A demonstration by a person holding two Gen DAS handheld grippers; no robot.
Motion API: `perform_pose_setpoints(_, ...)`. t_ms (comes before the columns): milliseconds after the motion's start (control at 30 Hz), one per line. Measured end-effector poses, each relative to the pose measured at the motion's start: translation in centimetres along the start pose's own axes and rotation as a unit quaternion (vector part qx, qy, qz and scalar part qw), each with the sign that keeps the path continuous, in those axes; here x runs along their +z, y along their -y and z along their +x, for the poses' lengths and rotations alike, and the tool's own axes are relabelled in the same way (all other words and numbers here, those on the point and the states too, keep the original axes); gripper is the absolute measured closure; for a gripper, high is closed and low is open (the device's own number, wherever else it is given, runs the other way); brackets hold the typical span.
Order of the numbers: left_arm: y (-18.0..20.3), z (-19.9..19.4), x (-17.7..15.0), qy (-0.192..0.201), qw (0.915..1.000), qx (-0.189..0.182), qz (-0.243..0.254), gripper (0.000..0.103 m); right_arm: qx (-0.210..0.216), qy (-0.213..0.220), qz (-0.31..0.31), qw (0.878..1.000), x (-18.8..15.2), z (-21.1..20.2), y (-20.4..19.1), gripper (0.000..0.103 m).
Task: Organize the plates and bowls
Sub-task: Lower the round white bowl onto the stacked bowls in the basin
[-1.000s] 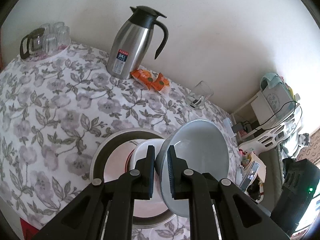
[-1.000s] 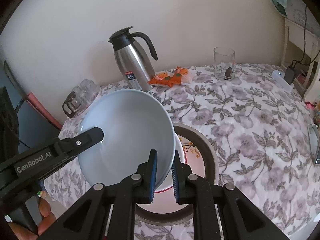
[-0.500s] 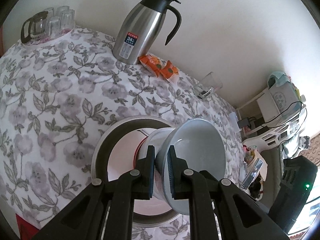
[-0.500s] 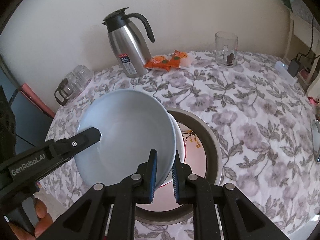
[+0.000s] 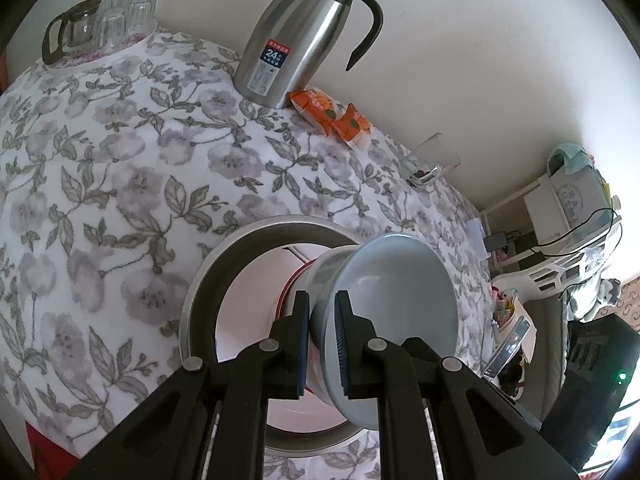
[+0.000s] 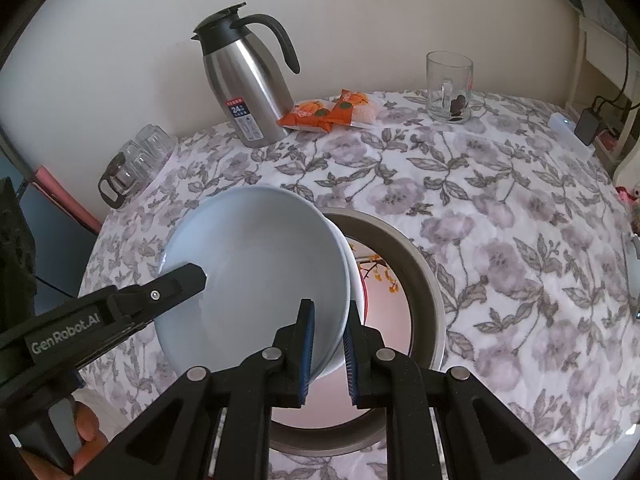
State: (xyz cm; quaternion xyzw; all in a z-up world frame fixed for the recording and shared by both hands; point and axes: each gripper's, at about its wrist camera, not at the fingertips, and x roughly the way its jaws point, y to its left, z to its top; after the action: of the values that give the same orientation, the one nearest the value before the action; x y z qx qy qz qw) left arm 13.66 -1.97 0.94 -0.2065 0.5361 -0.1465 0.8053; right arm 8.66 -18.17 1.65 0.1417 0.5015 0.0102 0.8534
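A pale blue-grey bowl (image 6: pixel 256 264) is tilted above a large plate with a brown rim (image 6: pixel 432 280) and a pink centre. My left gripper (image 5: pixel 322 316) is shut on the bowl's near rim (image 5: pixel 400 300); its black finger (image 6: pixel 172 284) shows inside the bowl in the right wrist view. My right gripper (image 6: pixel 328 340) is shut on the opposite rim, together with a white bowl with a red band (image 6: pixel 356 280) nested under the blue one. The plate (image 5: pixel 204 284) lies flat on the floral tablecloth.
A steel thermos jug (image 6: pixel 248 88) stands at the back by the wall, with orange snack packets (image 6: pixel 320 114) beside it. A glass mug (image 6: pixel 448 88) is at the back right. A tray of glasses and a small pot (image 6: pixel 136 164) sits at the left edge.
Both grippers and the bowl have come lower and closer to the plate. The bowl has tilted flatter over the white bowl. Both grips are unchanged.
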Motion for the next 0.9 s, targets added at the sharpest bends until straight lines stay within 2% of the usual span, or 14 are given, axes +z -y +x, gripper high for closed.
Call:
perform_pose_setpoints(433, 0.2, 0.0, 0.1, 0.0, 1.0, 0.003, 0.006, 0.091, 0.002, -0.002, 0.002, 1.0, 0.0, 0.1, 0.0, 0.086)
perform_pose_setpoints(767, 1.2, 0.0, -0.1, 0.0, 0.9988, 0.032, 0.038, 0.091, 0.004, -0.002, 0.002, 1.0, 0.1, 0.1, 0.1, 0.086)
perform_pose_setpoints(900, 2.0, -0.7, -0.2, 0.015, 0.9966, 0.048, 0.065, 0.091, 0.004, 0.002, 0.005, 1.0, 0.2, -0.1, 0.1, 0.086)
